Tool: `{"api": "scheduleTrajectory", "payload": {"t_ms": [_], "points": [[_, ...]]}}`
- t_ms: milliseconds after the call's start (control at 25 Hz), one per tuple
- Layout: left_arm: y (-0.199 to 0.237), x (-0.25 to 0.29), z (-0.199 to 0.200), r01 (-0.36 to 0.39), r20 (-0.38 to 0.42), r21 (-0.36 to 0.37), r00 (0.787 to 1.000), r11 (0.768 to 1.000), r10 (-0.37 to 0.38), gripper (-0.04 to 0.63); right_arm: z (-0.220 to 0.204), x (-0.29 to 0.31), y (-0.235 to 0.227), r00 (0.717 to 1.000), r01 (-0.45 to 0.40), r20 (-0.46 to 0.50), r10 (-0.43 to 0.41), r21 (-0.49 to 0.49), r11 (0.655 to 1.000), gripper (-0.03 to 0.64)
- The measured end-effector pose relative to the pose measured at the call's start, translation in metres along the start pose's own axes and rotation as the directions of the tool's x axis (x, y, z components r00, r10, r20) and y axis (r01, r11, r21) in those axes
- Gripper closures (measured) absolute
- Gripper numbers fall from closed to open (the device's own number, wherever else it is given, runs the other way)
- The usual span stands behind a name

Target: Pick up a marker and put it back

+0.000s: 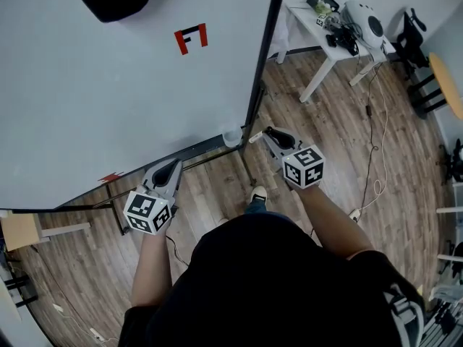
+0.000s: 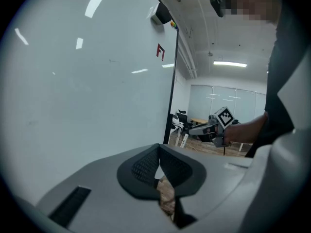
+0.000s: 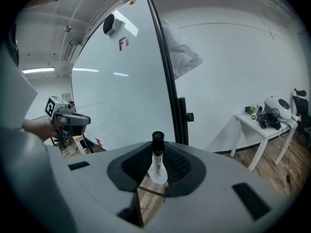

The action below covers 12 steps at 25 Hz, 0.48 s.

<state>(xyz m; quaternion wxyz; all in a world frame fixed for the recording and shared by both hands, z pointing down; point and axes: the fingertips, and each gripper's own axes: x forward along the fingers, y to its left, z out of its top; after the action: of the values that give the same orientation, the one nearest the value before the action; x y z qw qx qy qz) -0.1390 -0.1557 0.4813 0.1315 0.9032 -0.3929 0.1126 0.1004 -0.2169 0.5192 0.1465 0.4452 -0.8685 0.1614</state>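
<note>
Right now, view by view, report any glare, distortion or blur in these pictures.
Head view: even light, sharp, no glare on the whiteboard, room edges bowed. Left gripper view: ceiling-light streaks reflect on the whiteboard; dark corners. Right gripper view: strong fisheye bends the board's frame; the marker is in focus.

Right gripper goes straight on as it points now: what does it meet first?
Probably the whiteboard, low down near its black frame, with the held marker touching before the right gripper itself. Depth unclear.
</note>
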Motion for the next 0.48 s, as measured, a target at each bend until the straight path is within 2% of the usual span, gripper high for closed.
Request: {"api": "scheduleTrajectory", "payload": {"t_ms": [480], "points": [[-0.0048,0.0027,-0.0003,0.008,-0.008,-0.001,1.000,1.000,-0.008,0.584,-0.0038,-0.0038,-0.0042,1.000,0.005,-0.003,-0.005,0.009,1.000,0.556]]}}
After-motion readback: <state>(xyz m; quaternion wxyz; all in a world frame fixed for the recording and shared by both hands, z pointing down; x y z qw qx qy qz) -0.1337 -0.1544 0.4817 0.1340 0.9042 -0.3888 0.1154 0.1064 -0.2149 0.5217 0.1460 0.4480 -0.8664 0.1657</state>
